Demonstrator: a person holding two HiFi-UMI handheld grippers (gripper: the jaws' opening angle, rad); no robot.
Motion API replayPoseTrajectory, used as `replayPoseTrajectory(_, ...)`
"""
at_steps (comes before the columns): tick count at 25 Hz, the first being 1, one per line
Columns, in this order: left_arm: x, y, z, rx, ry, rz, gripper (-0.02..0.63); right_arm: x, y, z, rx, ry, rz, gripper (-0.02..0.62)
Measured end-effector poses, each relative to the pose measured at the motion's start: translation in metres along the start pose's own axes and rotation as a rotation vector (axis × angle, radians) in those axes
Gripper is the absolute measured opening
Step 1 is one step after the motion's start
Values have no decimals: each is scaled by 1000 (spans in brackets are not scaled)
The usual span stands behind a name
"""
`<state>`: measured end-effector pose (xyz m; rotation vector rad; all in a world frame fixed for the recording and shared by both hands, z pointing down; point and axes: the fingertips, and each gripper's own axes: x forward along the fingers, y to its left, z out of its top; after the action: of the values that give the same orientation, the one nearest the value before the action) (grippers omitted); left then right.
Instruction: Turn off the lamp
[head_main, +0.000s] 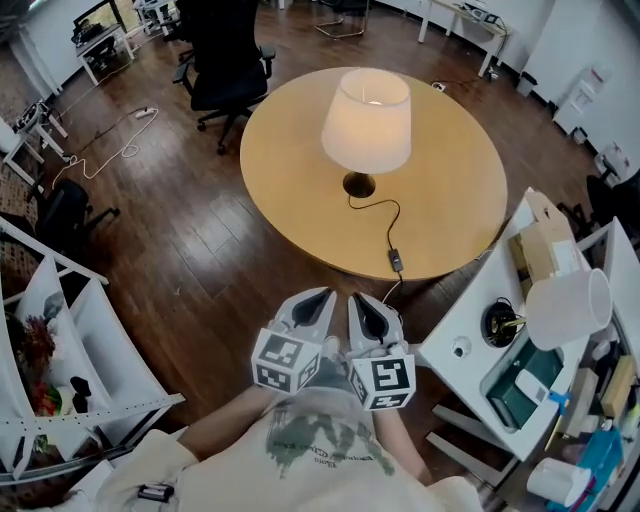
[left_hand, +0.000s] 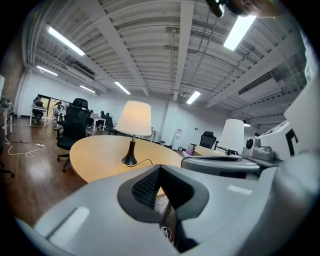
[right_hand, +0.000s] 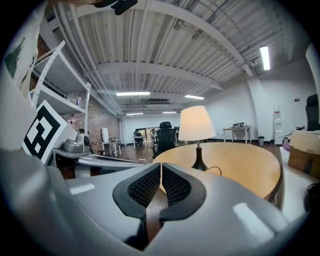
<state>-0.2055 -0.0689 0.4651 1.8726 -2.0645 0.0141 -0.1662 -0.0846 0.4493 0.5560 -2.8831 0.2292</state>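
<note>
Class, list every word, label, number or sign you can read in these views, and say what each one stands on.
No text is readable in any view.
The shirt print: green graphic, any lettering too blurred to read.
Cubes on the left gripper and right gripper: black-and-white square markers only, no letters.
Items on the white table: any labels too small to read.

The room is bright from long ceiling lights (left_hand: 239, 31), and the lamp (head_main: 366, 118) glows. Both gripper views bend round, with black corners.
</note>
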Motion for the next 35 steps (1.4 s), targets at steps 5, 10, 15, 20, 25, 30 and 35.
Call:
replayPoseTrajectory(5,50,10,14,24,32,-33,0,38,-36,13,22,1,-9,11)
replayPoseTrajectory(10,101,15,18,54,80,-78,0,65,-72,20,51,-3,-32,11)
replayPoseTrajectory(15,144,17,16,78,122,-113,0,83,-105,17,50,13,-65,17)
replayPoseTrajectory(20,168,10,3,85,171,-187,0,83,-127,11,66,20,-140,17)
replayPoseTrajectory(25,190,4,-7,111,230,-308,0,83,-141,5,78,47,-245,21)
replayPoseTrajectory(30,214,-5,-26,196,316,-417,0,73,-163,7,101,46,-404,23)
replayPoseTrajectory(35,228,-6,-53,285,410,-511,0,59,-174,4,157,38,-554,23)
